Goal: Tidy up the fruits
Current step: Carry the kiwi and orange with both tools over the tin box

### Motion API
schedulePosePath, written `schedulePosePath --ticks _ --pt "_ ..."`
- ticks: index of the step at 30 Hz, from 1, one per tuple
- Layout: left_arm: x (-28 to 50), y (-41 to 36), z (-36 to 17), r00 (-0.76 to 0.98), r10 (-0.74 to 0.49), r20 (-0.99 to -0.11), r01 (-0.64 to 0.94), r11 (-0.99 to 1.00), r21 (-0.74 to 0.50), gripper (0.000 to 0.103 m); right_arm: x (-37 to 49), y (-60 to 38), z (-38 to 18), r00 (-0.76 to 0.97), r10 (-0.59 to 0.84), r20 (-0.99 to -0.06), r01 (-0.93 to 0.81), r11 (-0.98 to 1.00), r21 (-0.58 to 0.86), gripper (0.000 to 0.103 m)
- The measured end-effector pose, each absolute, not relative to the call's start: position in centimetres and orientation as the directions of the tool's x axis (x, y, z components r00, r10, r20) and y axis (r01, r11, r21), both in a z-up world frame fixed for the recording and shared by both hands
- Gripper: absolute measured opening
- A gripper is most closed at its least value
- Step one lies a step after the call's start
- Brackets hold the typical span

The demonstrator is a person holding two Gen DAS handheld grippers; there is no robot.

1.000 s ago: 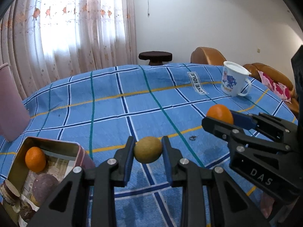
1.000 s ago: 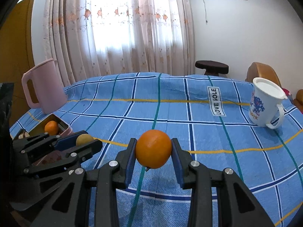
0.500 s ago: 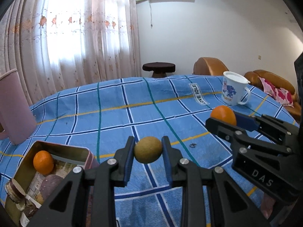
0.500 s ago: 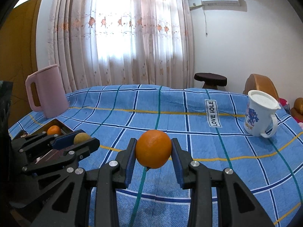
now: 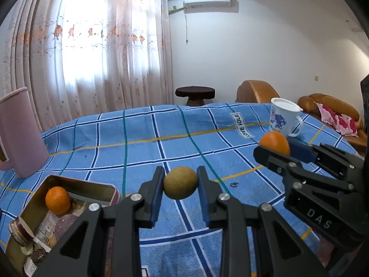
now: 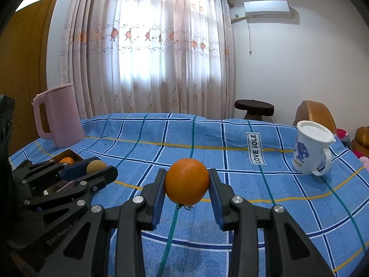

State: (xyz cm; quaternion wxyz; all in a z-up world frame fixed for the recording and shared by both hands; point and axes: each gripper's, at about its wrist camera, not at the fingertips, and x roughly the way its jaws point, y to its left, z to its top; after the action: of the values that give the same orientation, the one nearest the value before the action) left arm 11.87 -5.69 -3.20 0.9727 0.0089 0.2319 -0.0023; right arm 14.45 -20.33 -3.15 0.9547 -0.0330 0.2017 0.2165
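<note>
Above the blue checked bench, right of the tin, the left tool is clamped on a greenish-brown fruit, its long axis running pad to pad; farther right, the right tool grips a round orange.

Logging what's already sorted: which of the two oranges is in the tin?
The smaller orange, lying in the open tin. The other orange is clamped in the right gripper above the tablecloth.

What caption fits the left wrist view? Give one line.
Left gripper holds a yellow-green fruit over the blue tablecloth, beside an open tin.
</note>
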Motion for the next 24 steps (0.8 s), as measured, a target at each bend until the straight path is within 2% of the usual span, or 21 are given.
schedulePosePath --ticks 24 --pt "9.4 -5.6 -2.5 0.942 0.045 -0.332 -0.035 0.999 0.038 0.030 12.0 -20.9 -2.5 0.869 0.397 -0.296 -0.416 0.909 -0.001 0.038"
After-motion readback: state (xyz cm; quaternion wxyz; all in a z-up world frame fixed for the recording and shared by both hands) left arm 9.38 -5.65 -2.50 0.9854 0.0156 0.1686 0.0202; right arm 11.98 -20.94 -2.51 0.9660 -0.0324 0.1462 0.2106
